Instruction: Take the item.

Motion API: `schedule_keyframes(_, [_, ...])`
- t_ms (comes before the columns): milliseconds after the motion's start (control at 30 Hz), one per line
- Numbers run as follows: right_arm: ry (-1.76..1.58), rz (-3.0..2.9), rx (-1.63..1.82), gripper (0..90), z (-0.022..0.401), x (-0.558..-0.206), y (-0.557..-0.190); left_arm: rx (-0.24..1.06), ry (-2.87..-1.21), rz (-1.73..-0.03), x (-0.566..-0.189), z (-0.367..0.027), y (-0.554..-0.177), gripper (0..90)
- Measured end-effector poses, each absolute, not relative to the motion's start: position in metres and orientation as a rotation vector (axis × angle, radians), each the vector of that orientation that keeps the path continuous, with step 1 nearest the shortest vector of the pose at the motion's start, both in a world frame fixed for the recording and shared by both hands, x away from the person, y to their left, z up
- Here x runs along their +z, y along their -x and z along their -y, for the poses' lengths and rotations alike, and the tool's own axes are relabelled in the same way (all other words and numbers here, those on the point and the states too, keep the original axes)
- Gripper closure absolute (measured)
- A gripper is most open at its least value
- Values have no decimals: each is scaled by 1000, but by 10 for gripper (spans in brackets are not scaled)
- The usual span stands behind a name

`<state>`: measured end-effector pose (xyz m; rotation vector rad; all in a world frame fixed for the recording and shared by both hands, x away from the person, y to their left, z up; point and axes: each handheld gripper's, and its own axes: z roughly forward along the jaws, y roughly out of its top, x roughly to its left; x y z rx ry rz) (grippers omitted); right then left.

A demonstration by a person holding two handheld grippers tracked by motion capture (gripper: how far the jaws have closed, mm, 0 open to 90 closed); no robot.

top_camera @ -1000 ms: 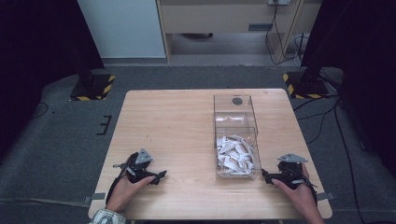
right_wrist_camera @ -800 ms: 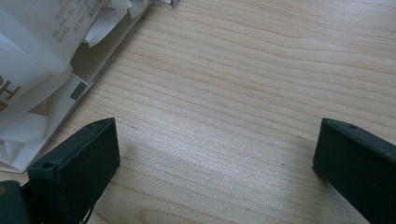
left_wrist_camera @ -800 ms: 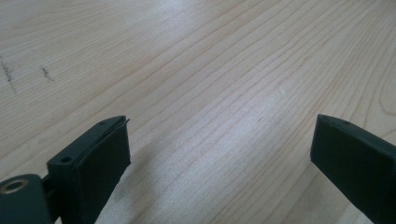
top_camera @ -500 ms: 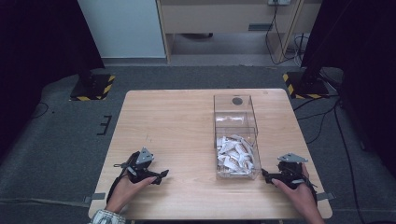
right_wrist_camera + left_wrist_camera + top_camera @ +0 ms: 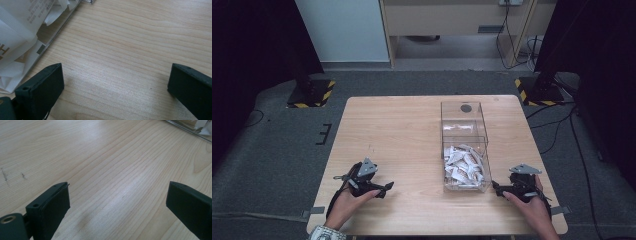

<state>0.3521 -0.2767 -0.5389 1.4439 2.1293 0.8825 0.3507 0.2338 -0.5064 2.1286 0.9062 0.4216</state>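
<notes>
High view: light wooden table [image 5: 412, 130] w/ a clear rectangular plastic box [image 5: 464, 145] standing right of centre. Box has two compartments; the near one holds a heap of small white paper sachets [image 5: 463, 166], the far one looks bare apart from a dark round spot by its far wall.

Left gripper [image 5: 382, 189], black, w/ grey three-cornered plate on top, rests on the table near the front-left edge, held by the person's left hand [image 5: 348, 202]; well apart from the box. Left gripper view: jaws spread wide, nothing between them but bare wood; box corner at top right.

Right gripper [image 5: 496, 188], same build, lies just beside the box's near right corner, held by the right hand [image 5: 532, 210]. Right gripper view: jaws likewise released, wide apart over bare wood; sachets [image 5: 20, 30] seen through the box wall at upper left.
</notes>
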Motion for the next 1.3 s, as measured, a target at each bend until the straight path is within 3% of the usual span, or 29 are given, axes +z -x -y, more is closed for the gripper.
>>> schedule_keyframes(1300, [-1445, -2128, 882, 8, 277, -539, -352, 383, -2152, -787, -471, -190, -378, 50])
